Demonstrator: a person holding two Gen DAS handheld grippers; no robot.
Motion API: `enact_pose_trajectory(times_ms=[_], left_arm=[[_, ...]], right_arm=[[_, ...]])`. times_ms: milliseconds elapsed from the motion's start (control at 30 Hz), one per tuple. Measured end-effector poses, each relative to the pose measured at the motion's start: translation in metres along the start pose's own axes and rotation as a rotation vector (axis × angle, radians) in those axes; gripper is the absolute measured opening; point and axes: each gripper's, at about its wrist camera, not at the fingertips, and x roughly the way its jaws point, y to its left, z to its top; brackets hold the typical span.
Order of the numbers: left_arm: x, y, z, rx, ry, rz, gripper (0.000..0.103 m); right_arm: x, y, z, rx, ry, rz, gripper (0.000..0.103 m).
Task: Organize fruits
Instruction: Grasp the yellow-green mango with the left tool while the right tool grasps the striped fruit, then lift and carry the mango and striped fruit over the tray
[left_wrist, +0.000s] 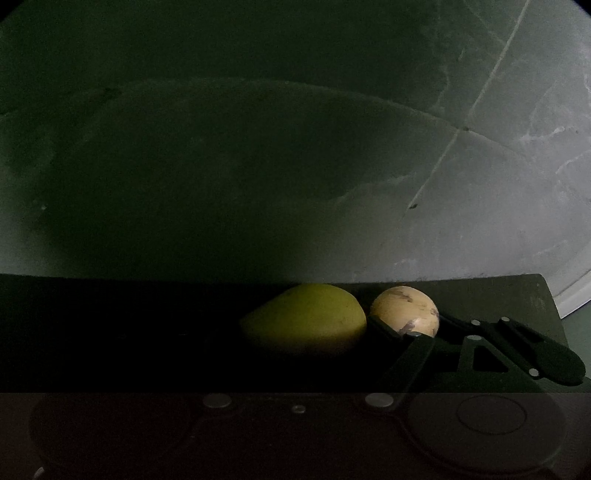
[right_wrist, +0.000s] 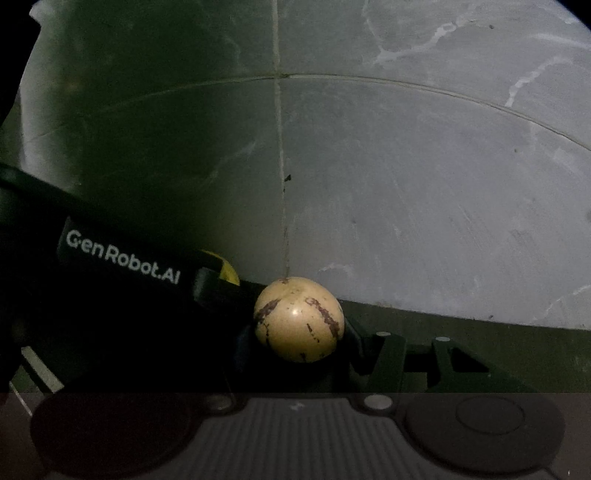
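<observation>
The scene is very dark. In the left wrist view a yellow-green mango (left_wrist: 306, 321) lies on a dark surface (left_wrist: 517, 295), and my left gripper (left_wrist: 299, 332) is closed around it. Its right finger (left_wrist: 384, 328) presses the mango's blunt end, while the left finger is lost in shadow. Just beyond that finger sits a round tan fruit (left_wrist: 404, 308) with brown marks. In the right wrist view my right gripper (right_wrist: 299, 332) is shut on the same round fruit (right_wrist: 299, 319). The left gripper's body (right_wrist: 122, 254) crosses from the left, with a sliver of the mango (right_wrist: 229, 273) behind it.
Beyond the dark surface's far edge (right_wrist: 480, 325) lies a grey marbled tile floor (right_wrist: 406, 184) with grout lines. The surface's right corner (left_wrist: 546, 291) shows in the left wrist view. Heavy shadow covers the left half of both views.
</observation>
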Motion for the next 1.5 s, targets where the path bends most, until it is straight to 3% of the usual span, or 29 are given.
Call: enact_pose_trajectory(times_ms=[400, 733, 1100, 1367, 1400, 1500], left_arm=[[-0.005, 0.008, -0.005, -0.007, 0.002, 0.004, 0.079], [0.014, 0.001, -0.002, -0.011, -0.009, 0.000, 0.079], [0.028, -0.002, -0.011, 0.019, -0.005, -0.025, 0.079], [0.015, -0.001, -0.026, 0.066, 0.005, -0.056, 0.079], [0.014, -0.001, -0.028, 0.071, 0.006, -0.060, 0.079], [0.021, -0.002, -0.029, 0.084, 0.011, -0.070, 0.079]], right_arm=[[-0.025, 0.007, -0.006, 0.028, -0.002, -0.009, 0.056], [-0.034, 0.011, 0.000, 0.046, -0.026, -0.016, 0.056], [-0.049, 0.020, -0.011, 0.069, -0.030, -0.043, 0.056], [-0.068, 0.036, -0.021, 0.094, -0.024, -0.059, 0.056], [-0.072, 0.038, -0.022, 0.134, 0.177, -0.026, 0.056], [-0.081, 0.045, -0.025, 0.140, 0.180, -0.034, 0.056]])
